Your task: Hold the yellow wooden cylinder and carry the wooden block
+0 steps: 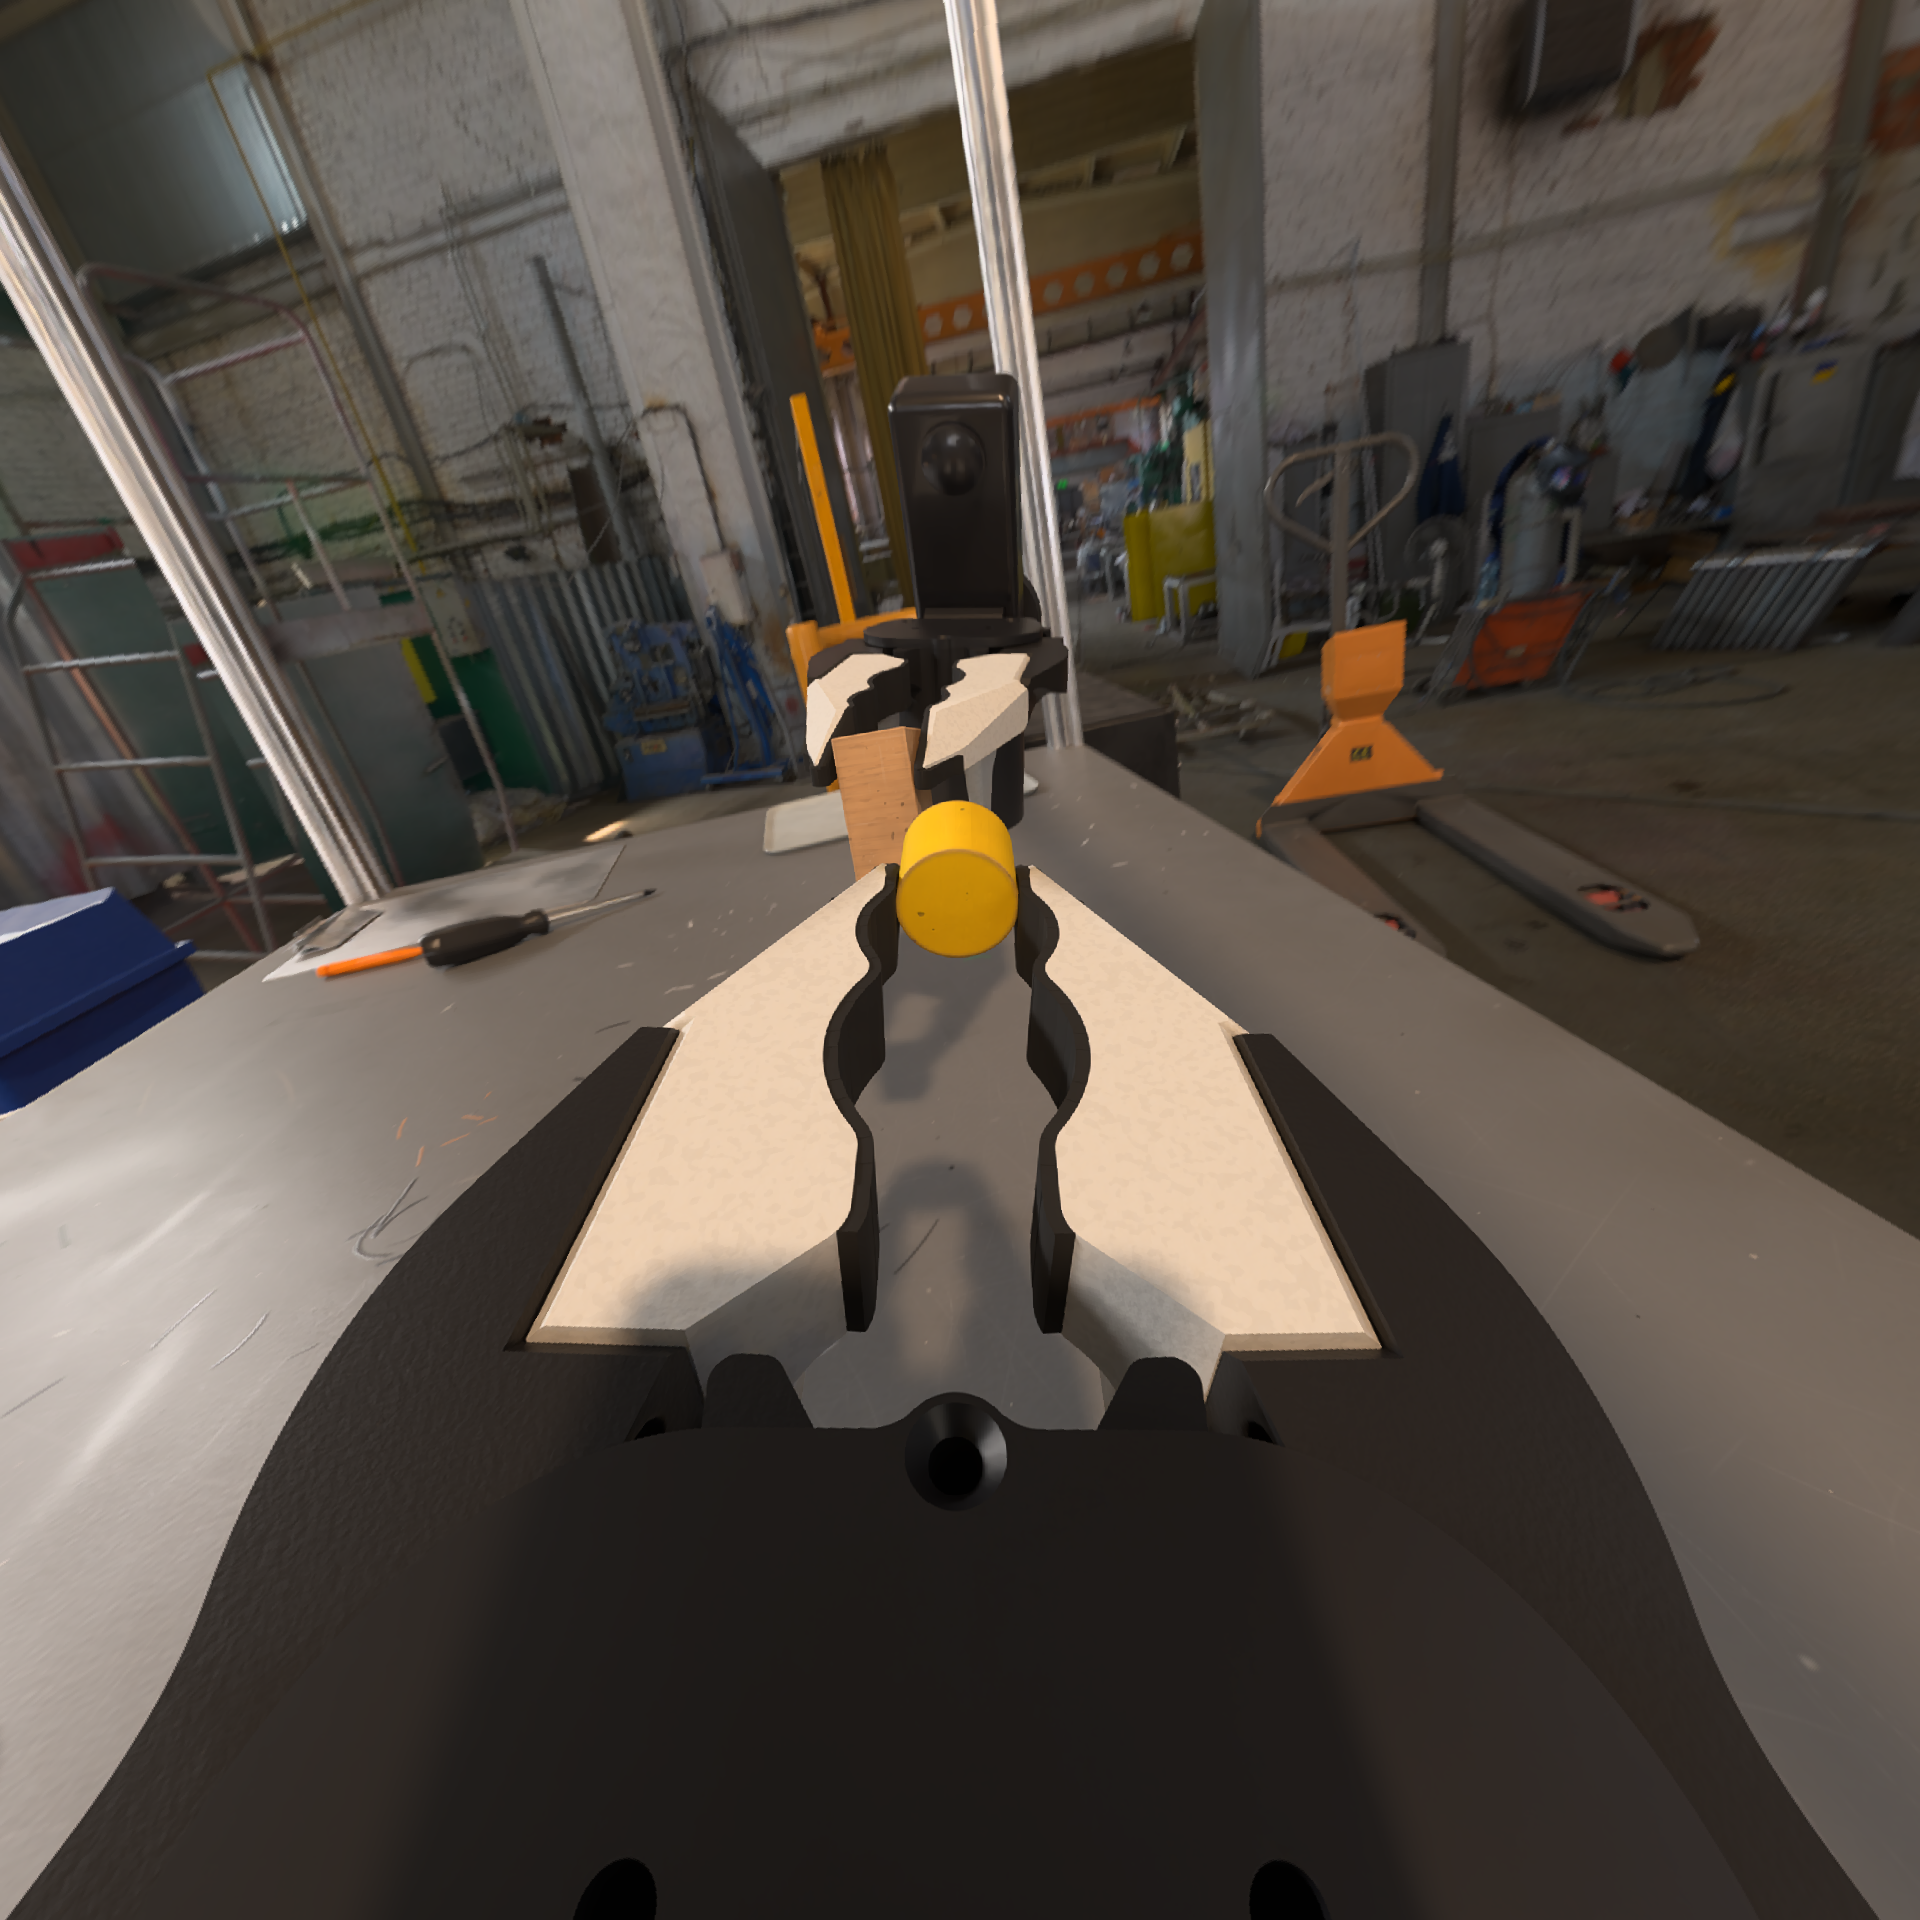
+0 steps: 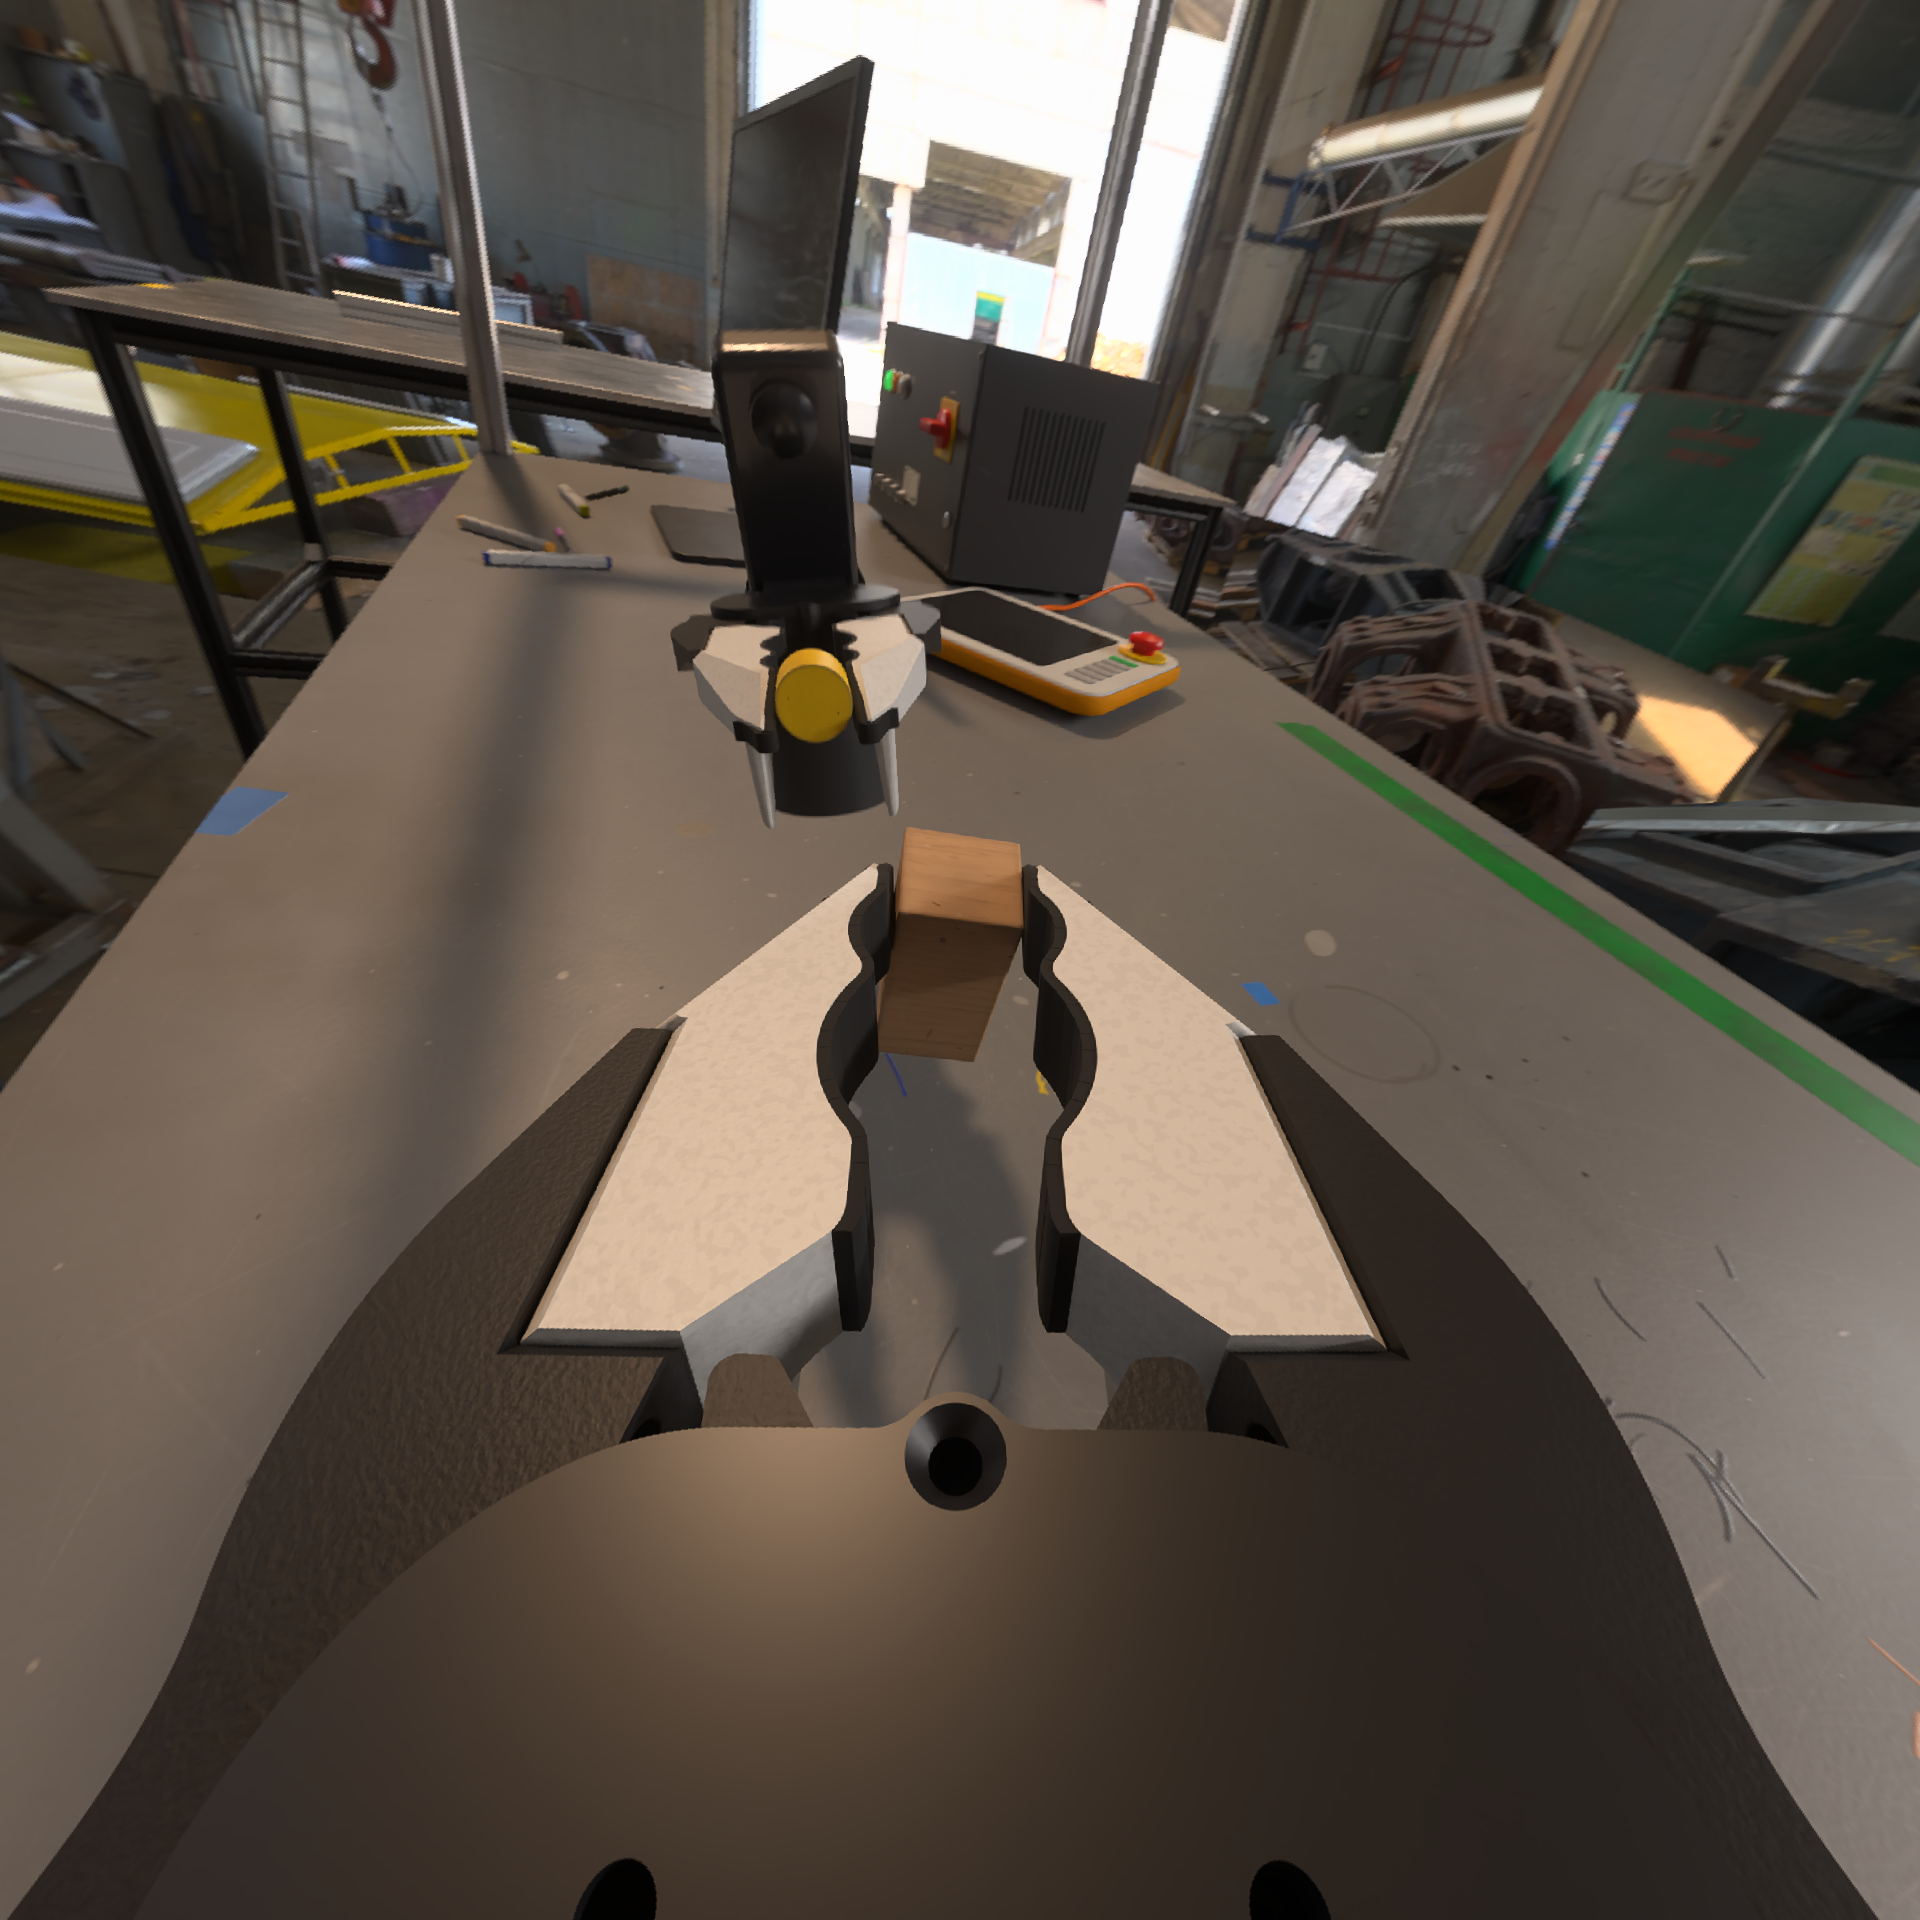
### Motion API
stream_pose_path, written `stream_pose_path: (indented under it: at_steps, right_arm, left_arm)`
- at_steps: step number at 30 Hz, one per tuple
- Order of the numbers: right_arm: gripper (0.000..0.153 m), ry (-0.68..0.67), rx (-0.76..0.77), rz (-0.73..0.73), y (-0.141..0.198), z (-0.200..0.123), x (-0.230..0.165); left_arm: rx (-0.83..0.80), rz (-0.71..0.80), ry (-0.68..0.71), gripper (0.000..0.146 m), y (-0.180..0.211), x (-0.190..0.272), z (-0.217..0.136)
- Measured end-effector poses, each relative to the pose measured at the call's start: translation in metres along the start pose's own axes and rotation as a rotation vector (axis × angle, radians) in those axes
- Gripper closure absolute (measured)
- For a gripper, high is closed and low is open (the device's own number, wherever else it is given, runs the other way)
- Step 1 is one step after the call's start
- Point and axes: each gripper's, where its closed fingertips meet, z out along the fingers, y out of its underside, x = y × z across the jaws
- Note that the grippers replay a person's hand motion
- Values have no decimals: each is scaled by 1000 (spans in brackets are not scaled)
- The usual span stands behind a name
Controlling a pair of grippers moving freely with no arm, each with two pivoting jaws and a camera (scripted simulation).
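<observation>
My left gripper (image 1: pixel 956 883) is shut on the yellow wooden cylinder (image 1: pixel 954 894), held lengthwise between the fingertips above the grey table (image 1: pixel 260 1195). My right gripper (image 2: pixel 956 883) is shut on the wooden block (image 2: pixel 948 940), a light brown oblong hanging down from the fingertips above the table. The two grippers face each other. In the left wrist view the right gripper (image 1: pixel 920 717) shows beyond the cylinder, with the block (image 1: pixel 881 795) in it. In the right wrist view the left gripper (image 2: pixel 816 696) shows beyond the block, with the cylinder (image 2: pixel 814 696) in it.
In the left wrist view a black screwdriver (image 1: pixel 499 932) and an orange pencil (image 1: pixel 369 961) lie at the left, by a blue bin (image 1: pixel 73 997). In the right wrist view a control box (image 2: pixel 1008 468), a yellow pendant (image 2: pixel 1049 649) and markers (image 2: pixel 545 559) lie at the far end.
</observation>
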Motion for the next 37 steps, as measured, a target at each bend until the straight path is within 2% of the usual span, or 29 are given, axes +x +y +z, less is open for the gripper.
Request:
stream_pose_path:
  at_steps: [3,4,5,7,8,9,11,15,20,22,26,28,32,37]
  right_arm:
    - [128,-55,-30,12,5,-5,2]
    - [128,-22,-40,19,5,-13,9]
    - [128,67,-29,6,2,-32,23]
    - [128,140,170,102,-22,-79,39]
    - [128,172,179,84,-27,-90,42]
    - [128,186,126,49,-29,-92,43]
    - [128,217,42,-20,-40,-96,49]
    - [128,378,72,-142,-84,-131,75]
    - [128,493,-8,-276,-110,-177,125]
    - [128,559,-53,-318,-112,-194,152]
    - [128,710,-198,-359,-90,-224,214]
    - [128,787,-224,-375,-73,-230,239]
    - [128,781,-250,-308,-22,-208,265]
    - [128,768,-420,-282,54,-168,281]
  left_arm:
    - [-92,50,-24,125,0,2,2]
    - [-95,69,-31,125,-5,1,-3]
    - [-37,71,-61,125,-17,-4,-18]
    - [150,19,-225,125,-41,-29,-71]
    - [150,31,-283,125,-43,-34,-86]
    - [122,57,-284,125,-43,-33,-87]
    - [85,87,-211,125,-47,-23,-67]
    - [-54,133,-168,125,-36,-11,-41]
    - [30,57,-109,125,-32,-7,-29]
    - [14,39,-101,125,-24,-7,-26]
    - [-8,17,-87,125,-15,-7,-20]
    - [-8,13,-82,125,-14,-7,-18]
    - [-17,5,-76,125,-10,-8,-17]
    - [-11,-6,-72,125,-7,-11,-18]
